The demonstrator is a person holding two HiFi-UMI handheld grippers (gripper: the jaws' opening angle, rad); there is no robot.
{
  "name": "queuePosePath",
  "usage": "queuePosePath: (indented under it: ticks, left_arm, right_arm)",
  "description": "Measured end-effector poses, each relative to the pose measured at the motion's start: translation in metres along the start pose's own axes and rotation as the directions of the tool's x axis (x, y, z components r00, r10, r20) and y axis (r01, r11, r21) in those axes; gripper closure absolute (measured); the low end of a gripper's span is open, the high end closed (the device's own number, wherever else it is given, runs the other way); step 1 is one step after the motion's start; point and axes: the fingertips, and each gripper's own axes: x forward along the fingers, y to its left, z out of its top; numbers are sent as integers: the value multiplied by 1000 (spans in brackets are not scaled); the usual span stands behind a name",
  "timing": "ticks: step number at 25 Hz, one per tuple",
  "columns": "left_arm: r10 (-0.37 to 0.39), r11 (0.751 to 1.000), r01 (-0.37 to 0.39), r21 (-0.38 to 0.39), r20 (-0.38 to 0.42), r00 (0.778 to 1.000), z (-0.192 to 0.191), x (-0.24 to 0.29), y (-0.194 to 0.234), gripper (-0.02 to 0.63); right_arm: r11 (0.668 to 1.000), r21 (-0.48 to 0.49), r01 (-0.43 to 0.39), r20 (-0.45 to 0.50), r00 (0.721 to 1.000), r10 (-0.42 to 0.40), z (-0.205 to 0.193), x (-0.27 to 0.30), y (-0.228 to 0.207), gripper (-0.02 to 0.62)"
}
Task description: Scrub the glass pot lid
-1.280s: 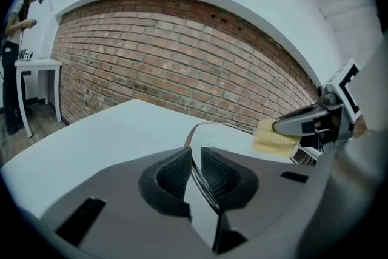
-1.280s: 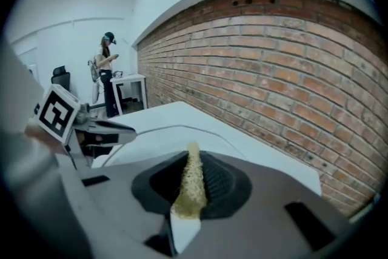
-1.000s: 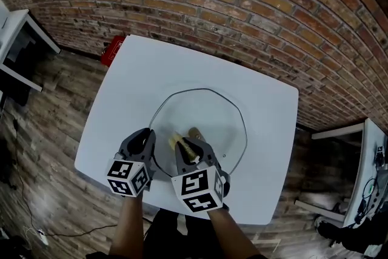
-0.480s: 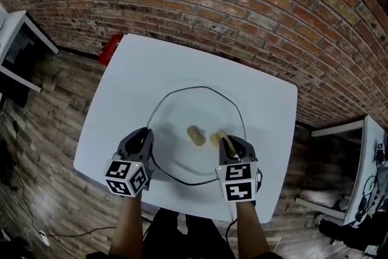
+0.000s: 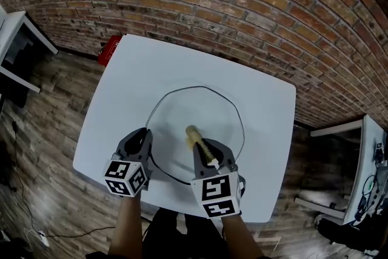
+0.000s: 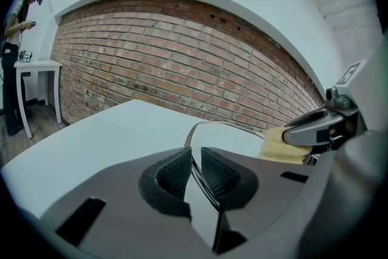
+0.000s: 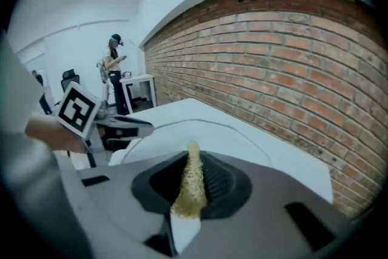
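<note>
A round glass pot lid with a thin metal rim lies flat on the white table. Its tan knob sits at the centre. My left gripper is at the lid's near-left edge, and in the left gripper view its jaws are shut on the rim. My right gripper is over the lid just right of the knob, shut on a yellow sponge. The sponge stands pinched edge-on between the pads in the right gripper view and shows at the right in the left gripper view.
A red object lies by the table's far left corner. A brick wall runs behind the table. White side tables stand at the left and right. A person stands far off in the room.
My right gripper with the sponge swung from near the knob out to the lid's right side, then back toward the knob. The left gripper and the lid stayed put.
</note>
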Motion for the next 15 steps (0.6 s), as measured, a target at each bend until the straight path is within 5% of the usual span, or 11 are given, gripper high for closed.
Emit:
queuePosePath:
  ticks: [6, 15]
  left_arm:
    - [0, 1000, 0, -1, 0, 1000, 1, 1, -2, 552]
    - [-6, 1000, 6, 1, -2, 1000, 0, -2, -3, 552]
  right_arm:
    - [980, -71, -184, -26, 983, 183, -2, 16, 84, 537]
    - [1000, -1, -1, -118, 993, 1, -48, 4, -2, 537]
